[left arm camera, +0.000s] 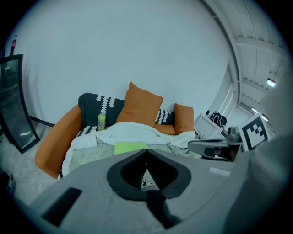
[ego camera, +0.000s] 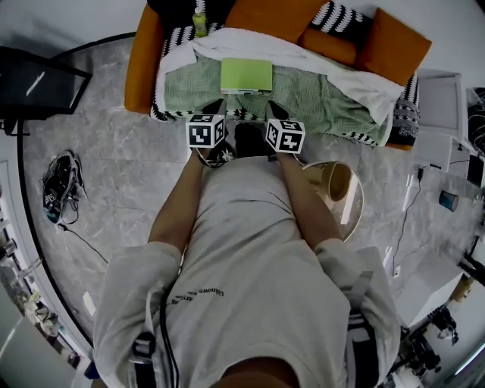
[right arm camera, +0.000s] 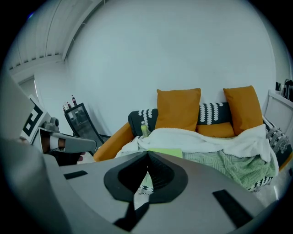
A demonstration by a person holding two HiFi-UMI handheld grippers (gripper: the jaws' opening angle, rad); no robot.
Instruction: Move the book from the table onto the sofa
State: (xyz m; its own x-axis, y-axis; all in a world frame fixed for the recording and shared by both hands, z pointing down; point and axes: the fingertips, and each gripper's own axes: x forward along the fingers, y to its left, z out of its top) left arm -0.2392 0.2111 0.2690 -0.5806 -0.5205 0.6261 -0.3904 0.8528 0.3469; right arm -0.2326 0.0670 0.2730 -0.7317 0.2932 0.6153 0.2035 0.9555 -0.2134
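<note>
A light green book [ego camera: 246, 76] lies flat on the green blanket of the orange sofa [ego camera: 142, 68], near the seat's middle. It also shows in the left gripper view as the book [left arm camera: 130, 147] and in the right gripper view as the book [right arm camera: 167, 152], just beyond the jaw tips. My left gripper [ego camera: 215, 104] and right gripper [ego camera: 274, 108] hover side by side just short of the sofa's front edge, both shut with nothing between their jaws. The left gripper [left arm camera: 146, 151] and the right gripper [right arm camera: 148, 153] each point toward the sofa, apart from the book.
Orange cushions [ego camera: 330, 45] and a white throw [ego camera: 250, 42] lie at the sofa's back, with a yellow-green bottle [ego camera: 199, 23] in its left corner. A round table [ego camera: 355, 198] stands at my right. A black stand [ego camera: 38, 79] and cables [ego camera: 57, 186] are left; white boxes [ego camera: 439, 114] are right.
</note>
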